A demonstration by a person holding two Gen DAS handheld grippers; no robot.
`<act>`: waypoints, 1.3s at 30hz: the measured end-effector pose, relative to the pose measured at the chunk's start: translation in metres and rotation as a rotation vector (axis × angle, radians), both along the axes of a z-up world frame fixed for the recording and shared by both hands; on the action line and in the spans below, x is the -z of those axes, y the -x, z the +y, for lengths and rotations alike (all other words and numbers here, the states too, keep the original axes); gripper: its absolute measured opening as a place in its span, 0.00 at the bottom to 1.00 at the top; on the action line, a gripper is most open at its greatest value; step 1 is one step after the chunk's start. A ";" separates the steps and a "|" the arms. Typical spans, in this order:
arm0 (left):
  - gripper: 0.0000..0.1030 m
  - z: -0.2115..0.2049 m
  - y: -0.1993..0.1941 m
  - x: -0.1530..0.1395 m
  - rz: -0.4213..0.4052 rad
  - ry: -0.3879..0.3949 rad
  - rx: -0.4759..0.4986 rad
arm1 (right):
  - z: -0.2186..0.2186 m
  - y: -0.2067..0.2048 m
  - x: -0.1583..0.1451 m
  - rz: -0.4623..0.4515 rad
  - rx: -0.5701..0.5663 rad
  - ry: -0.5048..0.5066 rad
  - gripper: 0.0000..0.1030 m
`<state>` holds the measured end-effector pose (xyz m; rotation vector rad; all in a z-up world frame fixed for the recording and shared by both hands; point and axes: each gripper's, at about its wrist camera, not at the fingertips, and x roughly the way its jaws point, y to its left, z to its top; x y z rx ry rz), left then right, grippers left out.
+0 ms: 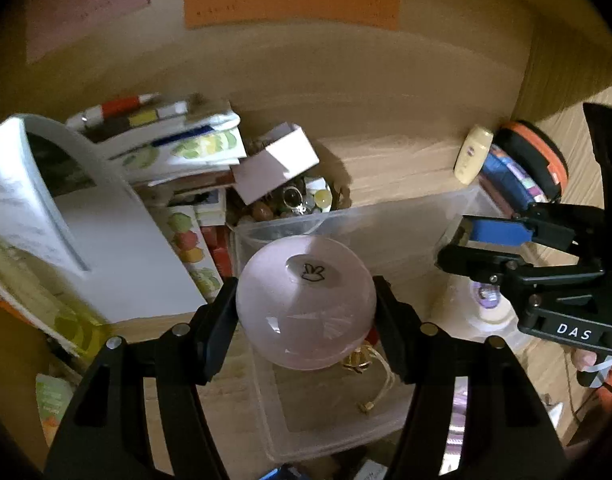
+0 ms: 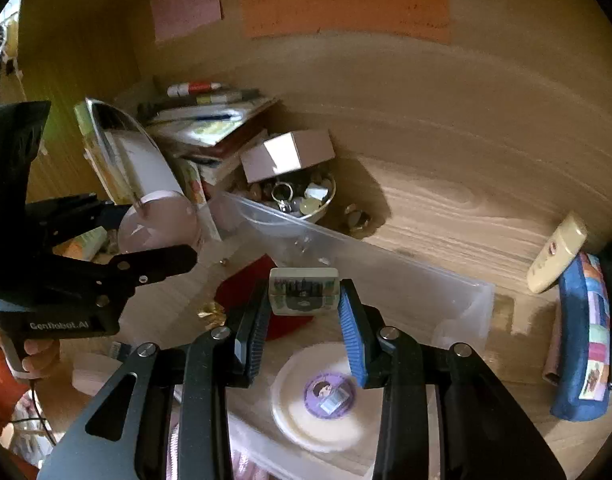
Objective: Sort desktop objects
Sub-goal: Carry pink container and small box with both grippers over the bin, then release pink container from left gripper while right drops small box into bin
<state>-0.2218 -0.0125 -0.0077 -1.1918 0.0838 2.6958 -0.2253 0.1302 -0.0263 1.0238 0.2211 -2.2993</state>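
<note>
A pale pink glassy ball (image 1: 306, 300) is clamped by the left gripper (image 1: 306, 312); a small cream rectangular block (image 2: 304, 291) is pinched by the right gripper (image 2: 304, 320), both above the clear plastic bin (image 2: 426, 280).

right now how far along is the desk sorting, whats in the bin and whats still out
Early days. Done: the clear plastic bin holds only a red thing and a gold trinket with a cord. In hand: the left gripper clamps a pink ball and the right gripper a small printed block, both above the bin. Left: the cream bottle, blue pencil case and round white case sit outside.
</note>
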 end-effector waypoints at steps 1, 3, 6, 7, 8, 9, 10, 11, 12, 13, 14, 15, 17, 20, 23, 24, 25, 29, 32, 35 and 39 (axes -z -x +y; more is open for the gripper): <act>0.61 0.001 0.004 0.004 -0.015 0.002 0.003 | -0.001 0.003 0.003 -0.013 -0.001 -0.005 0.30; 0.61 0.003 0.009 0.009 -0.034 0.007 0.011 | -0.003 0.008 0.008 -0.027 -0.001 -0.026 0.30; 0.61 0.006 0.012 0.015 -0.046 0.024 0.018 | -0.007 0.012 0.015 -0.035 -0.005 -0.053 0.30; 0.61 0.005 0.014 0.016 -0.059 0.010 0.024 | -0.009 0.014 0.017 -0.043 -0.007 -0.062 0.30; 0.61 0.004 0.015 0.016 -0.064 -0.002 0.025 | -0.010 0.015 0.019 -0.052 -0.008 -0.066 0.30; 0.61 0.006 0.018 0.016 -0.074 -0.012 0.027 | -0.012 0.016 0.021 -0.060 -0.008 -0.070 0.30; 0.61 0.007 0.020 0.017 -0.085 -0.012 0.032 | -0.014 0.017 0.023 -0.064 -0.007 -0.079 0.30; 0.61 0.008 0.021 0.018 -0.092 -0.011 0.033 | -0.015 0.018 0.024 -0.069 -0.003 -0.087 0.30; 0.61 0.008 0.023 0.020 -0.104 -0.007 0.034 | -0.017 0.018 0.026 -0.070 -0.007 -0.095 0.30; 0.61 0.009 0.024 0.022 -0.118 -0.004 0.039 | -0.018 0.018 0.026 -0.067 -0.005 -0.102 0.30; 0.61 0.011 0.024 0.021 -0.115 0.009 0.040 | -0.019 0.017 0.027 -0.062 0.000 -0.110 0.30; 0.61 0.012 0.026 0.022 -0.121 0.020 0.039 | -0.020 0.017 0.028 -0.058 -0.002 -0.118 0.30; 0.61 0.016 0.026 0.023 -0.125 0.039 0.053 | -0.021 0.017 0.028 -0.051 0.001 -0.128 0.30; 0.61 0.023 0.027 0.026 -0.120 0.085 0.061 | -0.024 0.017 0.028 -0.040 -0.001 -0.142 0.30; 0.61 0.024 0.026 0.025 -0.116 0.084 0.074 | -0.026 0.012 0.026 0.006 0.001 -0.174 0.30; 0.61 0.024 0.024 0.025 -0.110 0.084 0.075 | -0.026 0.010 0.026 0.008 0.002 -0.173 0.30; 0.61 0.024 0.021 0.023 -0.102 0.089 0.077 | -0.024 0.007 0.024 0.005 -0.001 -0.156 0.30; 0.61 0.025 0.015 0.017 -0.082 0.084 0.075 | -0.018 -0.006 0.016 0.033 0.005 -0.143 0.34; 0.61 0.025 0.008 0.010 -0.056 0.091 0.083 | -0.011 -0.021 0.006 0.090 0.014 -0.136 0.48; 0.64 0.026 0.001 0.001 -0.034 0.094 0.084 | -0.003 -0.036 -0.005 0.139 0.028 -0.124 0.58; 0.70 0.027 -0.009 -0.011 -0.007 0.094 0.079 | 0.004 -0.054 -0.018 0.192 0.031 -0.125 0.66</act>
